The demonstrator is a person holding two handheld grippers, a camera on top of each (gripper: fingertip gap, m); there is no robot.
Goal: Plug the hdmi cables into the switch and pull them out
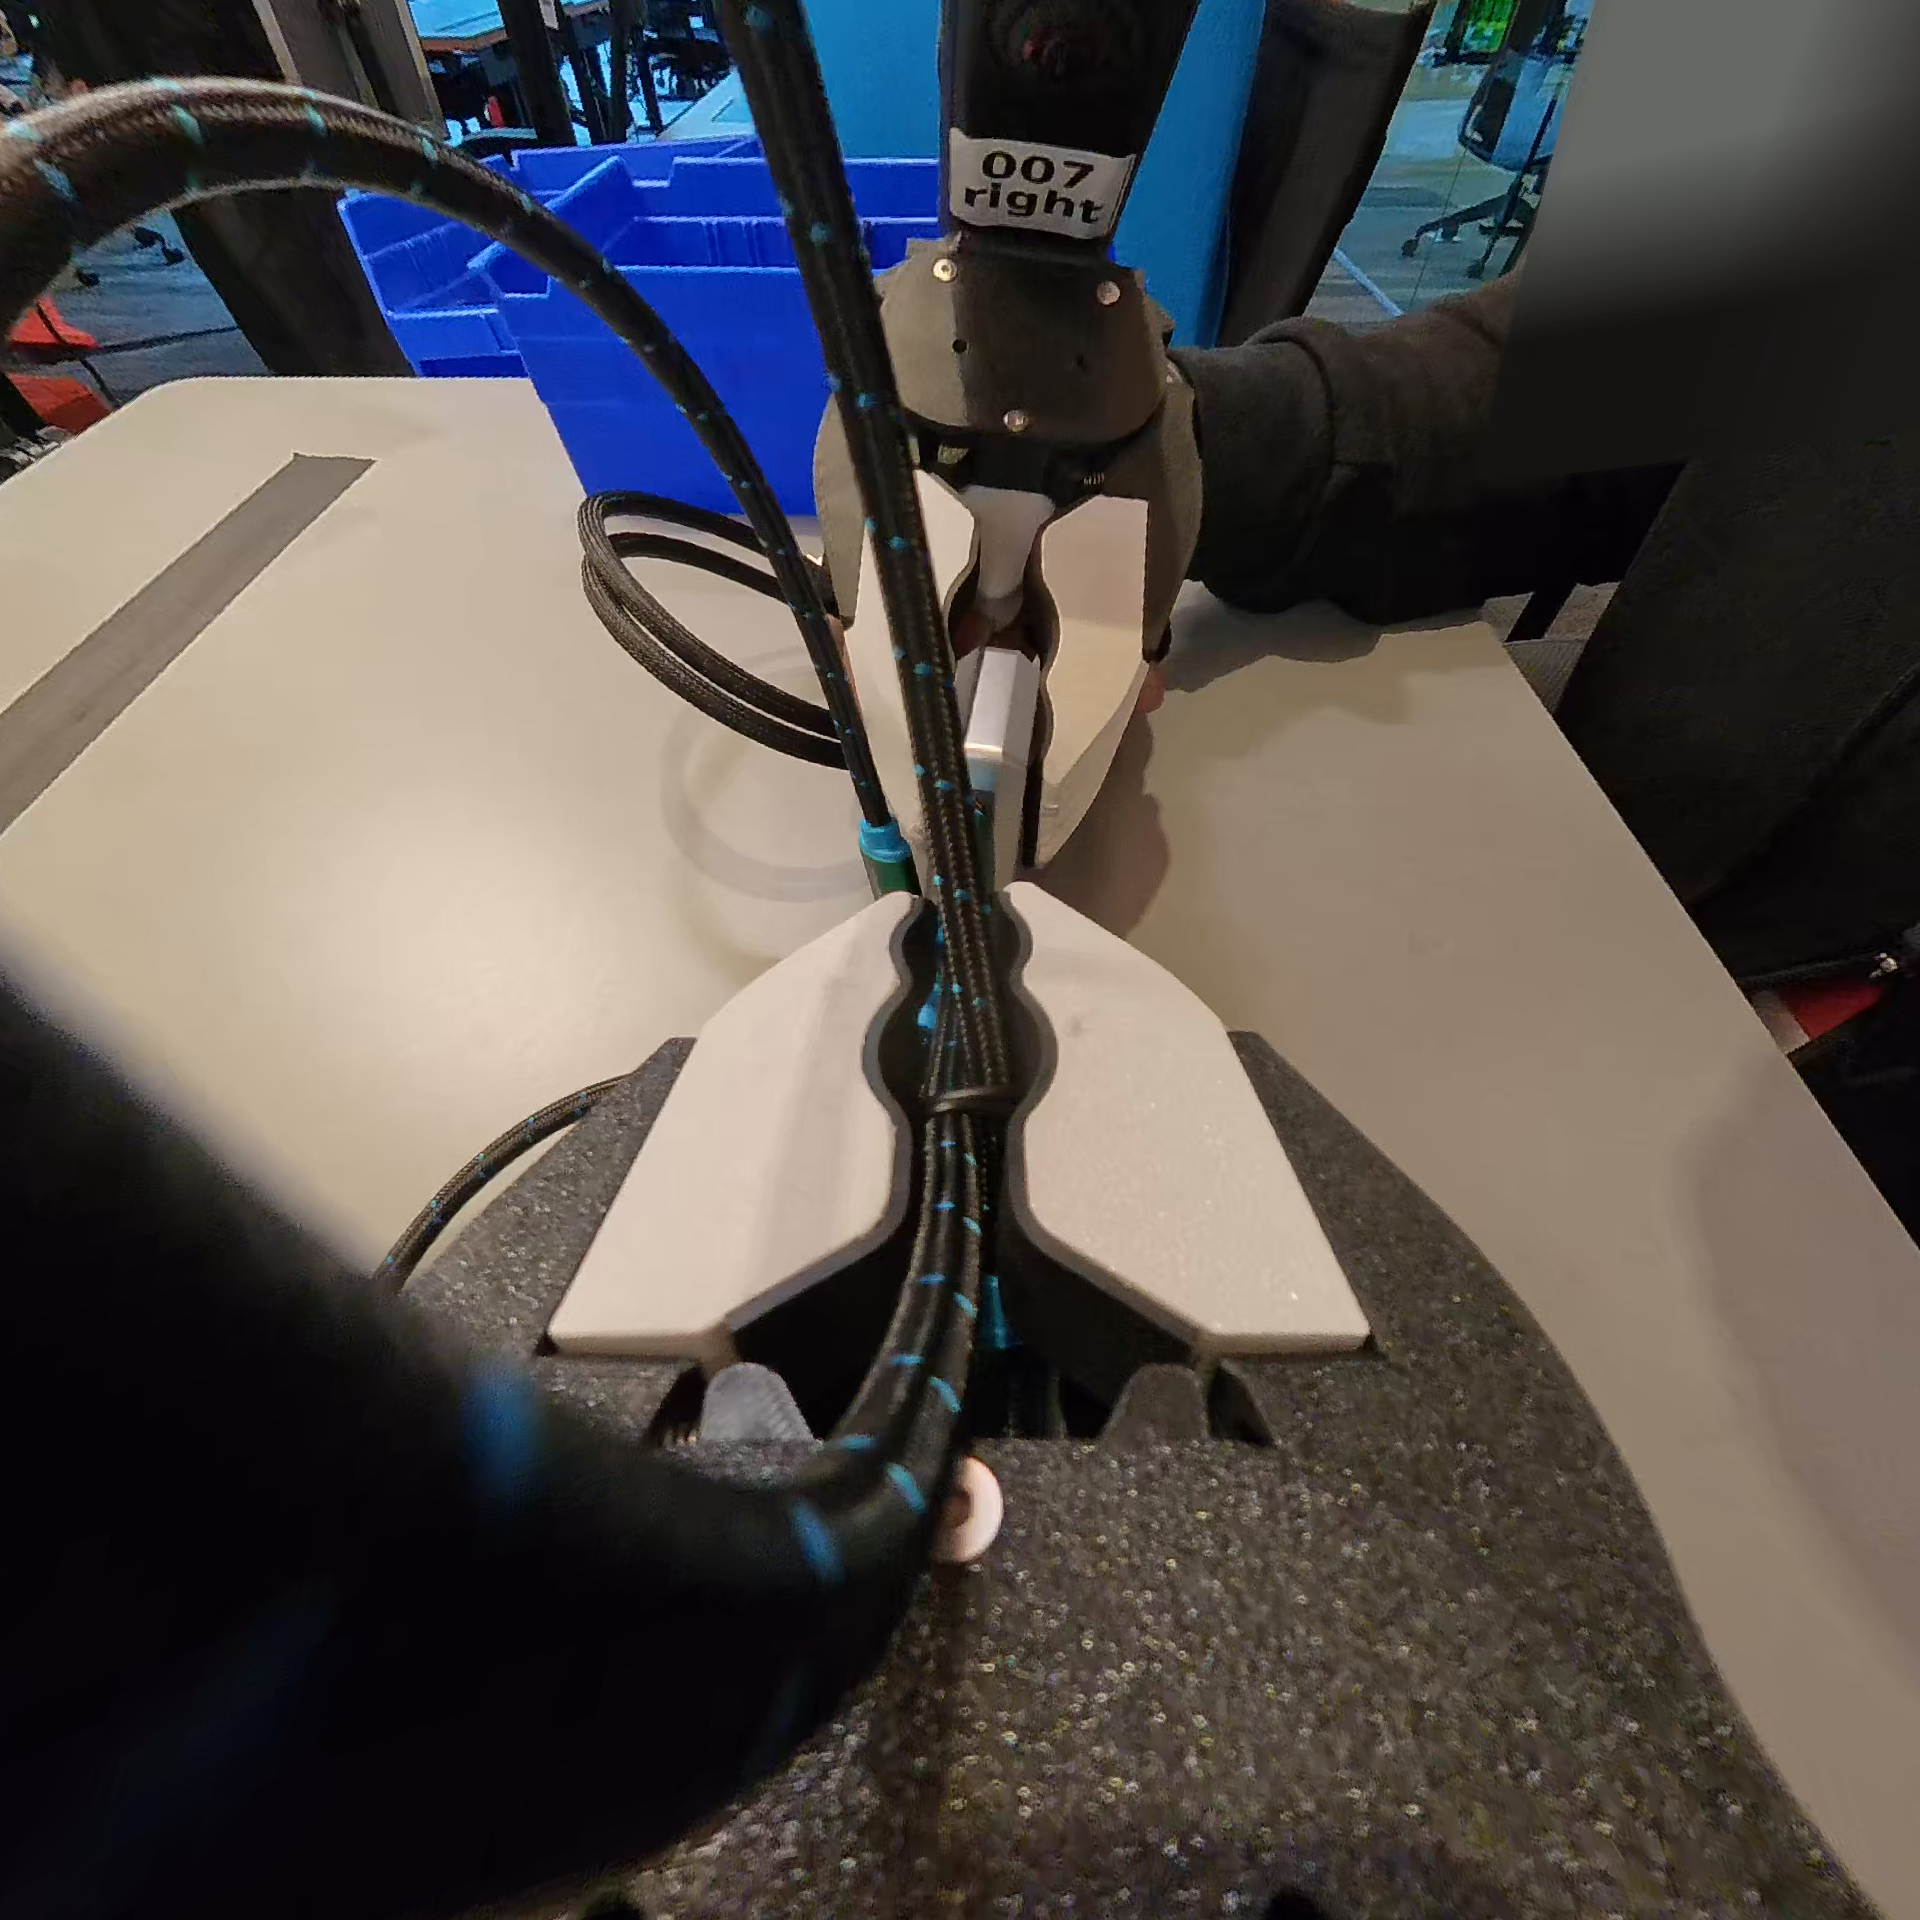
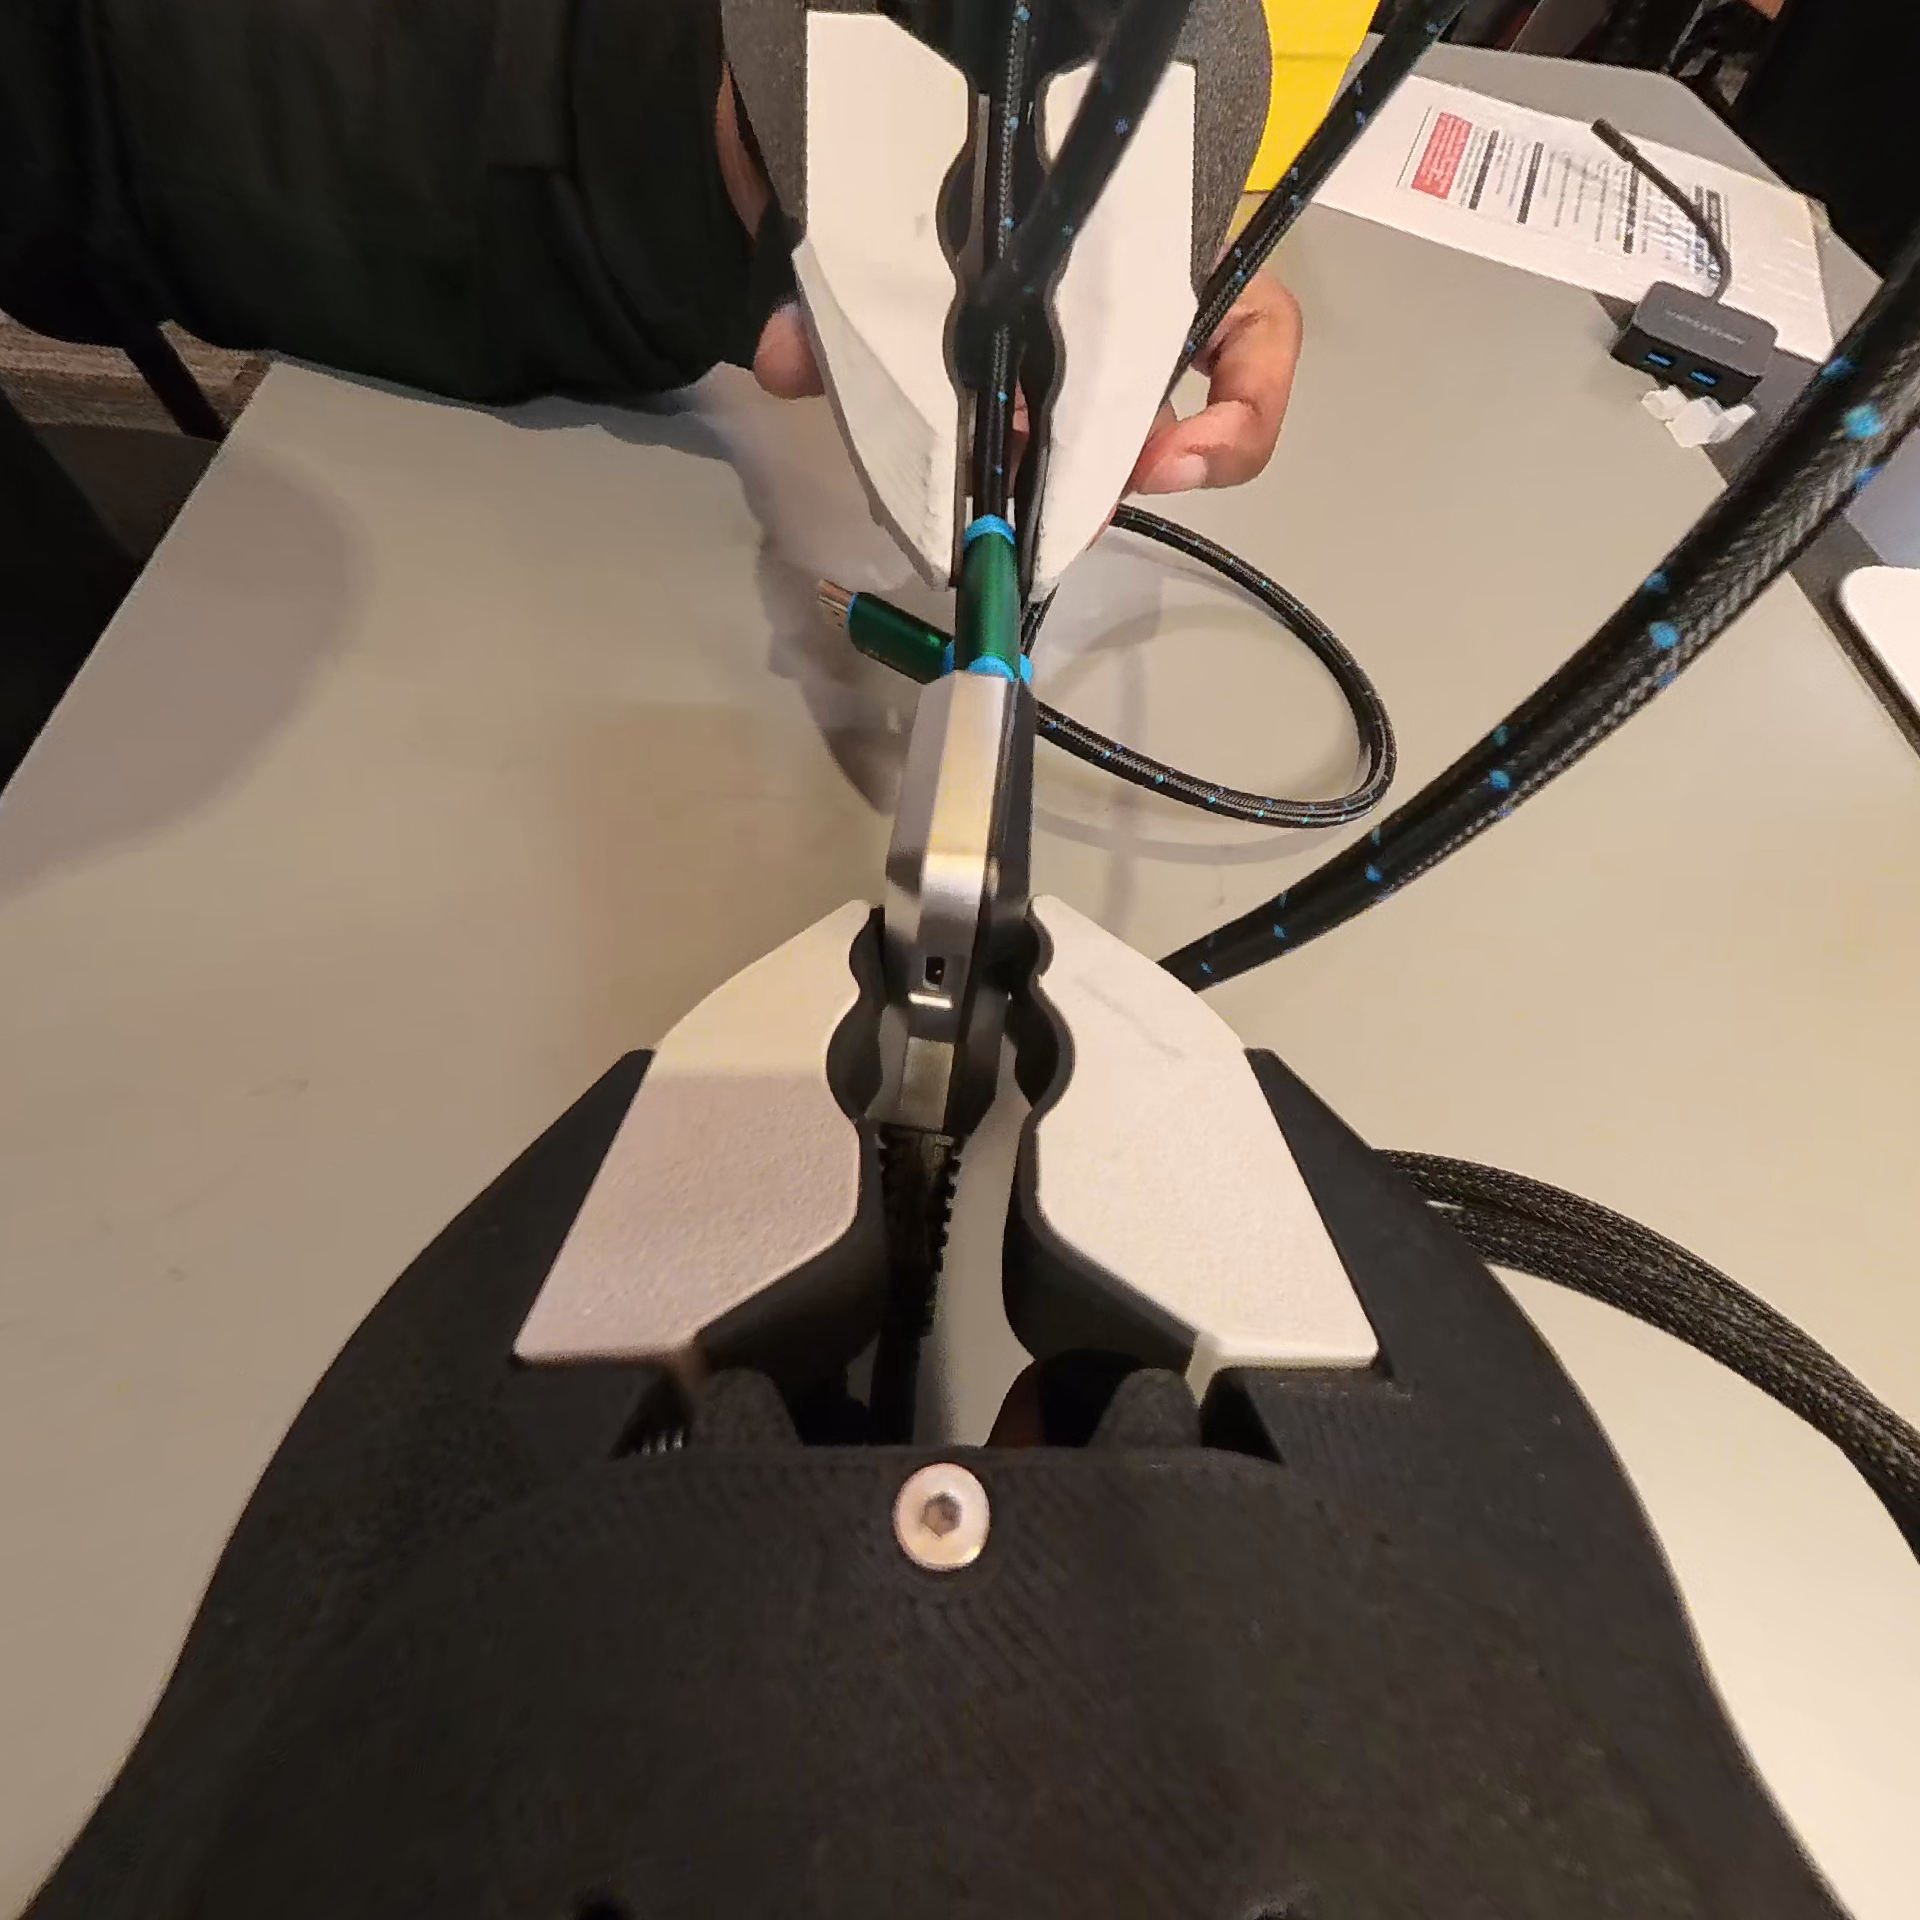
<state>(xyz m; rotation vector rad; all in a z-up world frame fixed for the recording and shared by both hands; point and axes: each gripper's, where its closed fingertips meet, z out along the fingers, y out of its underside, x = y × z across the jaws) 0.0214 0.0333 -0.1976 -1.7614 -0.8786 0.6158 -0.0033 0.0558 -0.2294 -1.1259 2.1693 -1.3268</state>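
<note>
My right gripper (image 2: 951, 920) is shut on the silver HDMI switch (image 2: 961, 821) and holds it above the grey table (image 2: 416, 831). My left gripper (image 1: 961, 899) faces it and is shut on a black braided cable with blue flecks (image 1: 951, 1195), just behind its green plug (image 2: 987, 603). That plug meets the far end of the switch and looks seated in a port. A second green plug (image 2: 894, 639) sticks out to the left of the switch with its metal tip bare. In the left wrist view the right gripper (image 1: 987, 831) holds the switch (image 1: 997, 717).
Blue bins (image 1: 665, 312) stand at the table's far edge, beside a grey tape strip (image 1: 177, 613). Cable loops (image 2: 1299, 769) and a clear ring (image 1: 727, 790) lie on the table. A dark USB hub (image 2: 1694, 332) and a printed sheet (image 2: 1558, 177) sit at one corner. A person's hand (image 2: 1226, 395) holds the left gripper. Tip to tip, the grippers are about 5 centimetres apart.
</note>
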